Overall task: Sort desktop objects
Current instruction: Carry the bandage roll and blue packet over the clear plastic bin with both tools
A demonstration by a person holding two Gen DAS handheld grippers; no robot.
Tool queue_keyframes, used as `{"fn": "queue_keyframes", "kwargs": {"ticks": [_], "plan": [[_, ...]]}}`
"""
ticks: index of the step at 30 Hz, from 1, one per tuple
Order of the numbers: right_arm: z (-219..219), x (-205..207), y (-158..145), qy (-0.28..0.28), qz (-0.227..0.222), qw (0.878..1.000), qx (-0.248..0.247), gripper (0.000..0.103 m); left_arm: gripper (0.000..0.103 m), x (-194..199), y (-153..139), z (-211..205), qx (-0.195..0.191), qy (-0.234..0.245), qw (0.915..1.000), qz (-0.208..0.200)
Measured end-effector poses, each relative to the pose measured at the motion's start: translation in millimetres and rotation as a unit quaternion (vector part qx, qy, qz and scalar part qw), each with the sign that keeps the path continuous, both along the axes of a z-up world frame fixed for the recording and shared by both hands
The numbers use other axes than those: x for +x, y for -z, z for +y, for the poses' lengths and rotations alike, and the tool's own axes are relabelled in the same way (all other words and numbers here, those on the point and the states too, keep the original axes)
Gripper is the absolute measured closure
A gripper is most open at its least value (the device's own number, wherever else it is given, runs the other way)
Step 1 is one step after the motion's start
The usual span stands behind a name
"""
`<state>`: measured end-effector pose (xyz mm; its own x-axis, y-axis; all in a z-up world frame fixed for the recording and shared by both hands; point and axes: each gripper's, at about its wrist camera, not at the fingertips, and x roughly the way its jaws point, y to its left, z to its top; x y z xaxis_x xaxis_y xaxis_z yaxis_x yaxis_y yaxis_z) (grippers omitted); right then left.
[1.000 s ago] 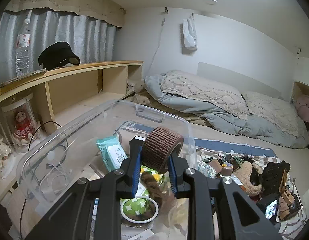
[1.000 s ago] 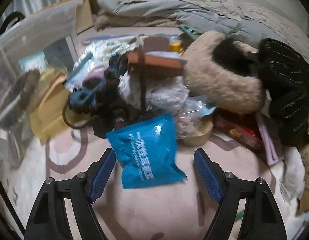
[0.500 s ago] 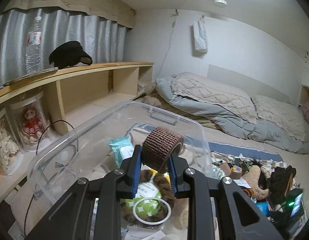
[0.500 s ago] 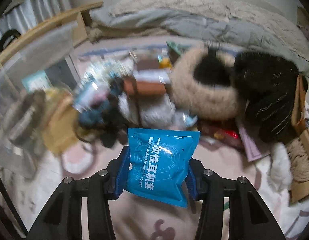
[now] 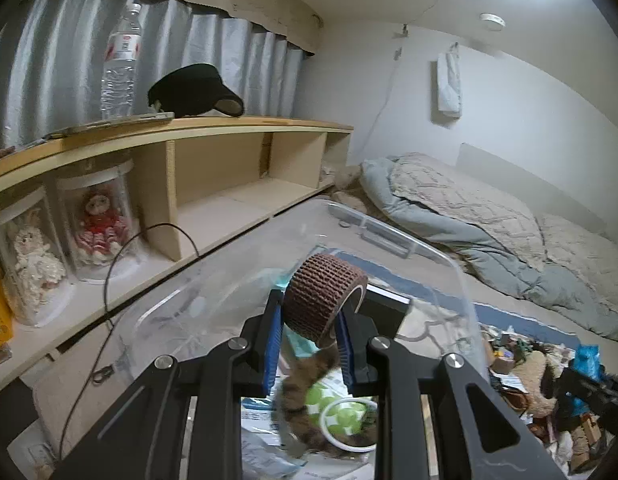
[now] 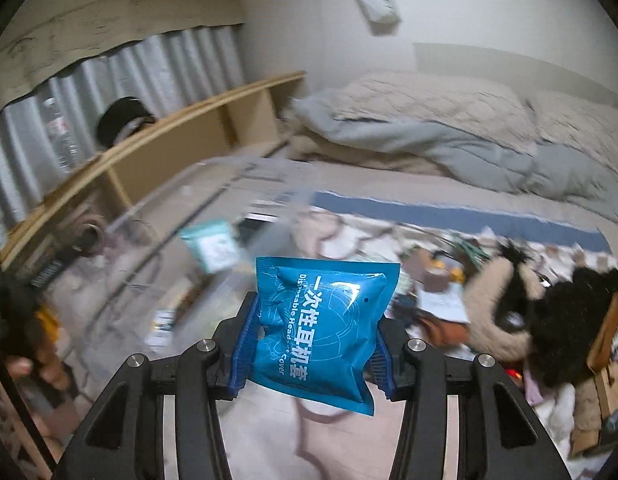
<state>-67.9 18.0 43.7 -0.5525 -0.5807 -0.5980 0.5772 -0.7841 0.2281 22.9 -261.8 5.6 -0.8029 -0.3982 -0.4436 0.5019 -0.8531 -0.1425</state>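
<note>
Left wrist view: left tongs (image 5: 309, 344) clenched on a brown knitted-texture tape roll (image 5: 324, 301), held above a clear plastic storage bin (image 5: 461, 280).
Bin contents: green-patterned round lidded tub (image 5: 341, 416), papers.
Right wrist view: right tongs (image 6: 311, 354) grasping a flat blue foil packet with white lettering (image 6: 323, 328), raised off the floor rug (image 6: 269, 440).
Clutter: furry beige and black plush items (image 6: 509, 304) on the right.
</note>
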Motion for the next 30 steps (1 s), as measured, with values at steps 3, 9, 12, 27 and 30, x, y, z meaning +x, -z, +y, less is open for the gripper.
{"fn": "queue_keyframes", "kwargs": {"ticks": [3, 9, 12, 27, 30], "plan": [[-23, 6, -12, -0.024, -0.003, 1.000, -0.006, 0.053, 0.078, 1, 3, -3, 0.001, -0.006, 0.9999, -0.008], [-55, 9, -14, -0.049, -0.026, 0.998, -0.002, 0.053, 0.078, -5, 11, -6, -0.006, -0.010, 0.9993, -0.037], [-68, 9, -11, -0.054, -0.040, 0.998, 0.000, 0.053, 0.078, -5, 13, -6, -0.013, -0.013, 0.9989, -0.044], [-105, 12, 3, -0.061, -0.065, 0.996, 0.027, 0.053, 0.078, -10, 30, -13, -0.093, -0.037, 0.9866, -0.129], [-108, 12, 4, -0.061, -0.068, 0.995, 0.031, 0.053, 0.078, -10, 32, -11, -0.106, -0.032, 0.9839, -0.141]]}}
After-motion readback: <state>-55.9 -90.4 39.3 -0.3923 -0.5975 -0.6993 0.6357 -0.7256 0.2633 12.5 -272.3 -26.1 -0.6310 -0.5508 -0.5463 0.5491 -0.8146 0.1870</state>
